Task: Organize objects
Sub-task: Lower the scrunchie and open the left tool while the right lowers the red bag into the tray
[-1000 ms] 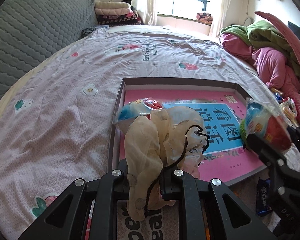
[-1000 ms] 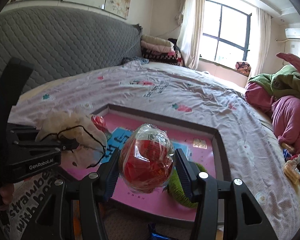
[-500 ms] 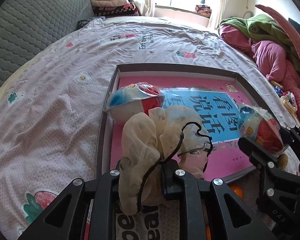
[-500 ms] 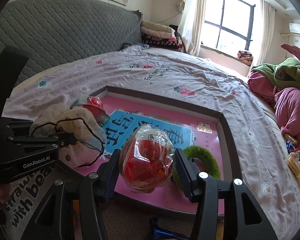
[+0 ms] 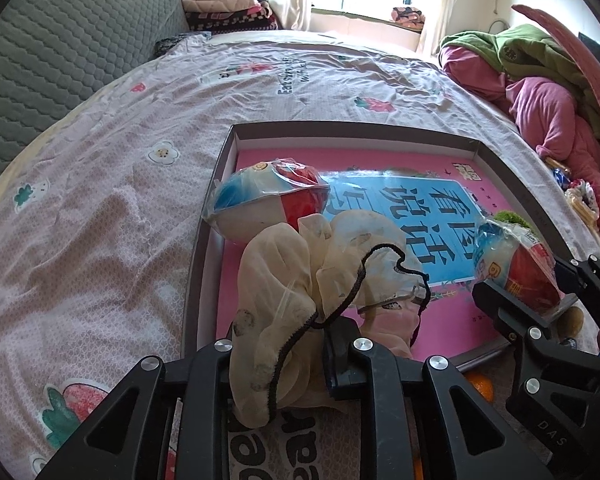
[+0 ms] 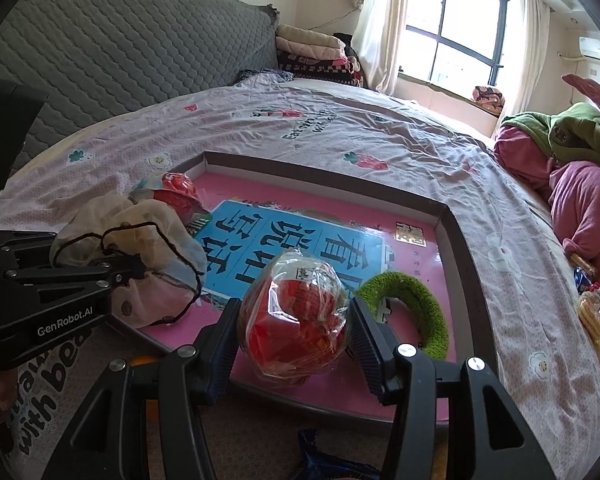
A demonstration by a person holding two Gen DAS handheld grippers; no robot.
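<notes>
From the left wrist camera two wrapped balls show: one blue, white and red ball (image 5: 266, 204) lying in the near left corner of the shallow box (image 5: 350, 129), and a second wrapped ball (image 5: 514, 266) pinched in the right gripper (image 5: 528, 292) over the box's near right part. There is one cream mesh pouch (image 5: 300, 288) with a black drawstring, crumpled and spotted, standing between the fingers of the left gripper (image 5: 284, 354); its jaws have just been easing apart a little, yet the cloth is still pinched between them and hangs over the box's near left rim. One green ring (image 5: 510, 216) peeks out behind the held ball. The box has grey walls and a pink floor with a blue panel of large characters, and it rests on a pale pink bedsheet (image 5: 100, 208) printed with strawberries and flowers. A grey quilted headboard (image 5: 60, 40) stands at the left, a stack of folded blankets (image 5: 224, 4) by the window, and a heap of pink and green clothes (image 5: 540, 80) at the right. From the right wrist camera the count is the same: the held ball (image 6: 294, 314), red under crinkled clear film, is clamped between the two half-spread pads above the near edge of the box (image 6: 456, 224); the other ball (image 6: 172, 192) sits in the far left corner, partly behind the pouch (image 6: 140, 240) that the left gripper (image 6: 136, 270) holds. The fuzzy green ring (image 6: 416, 304) lies flat on the pink floor just right of the held ball.
</notes>
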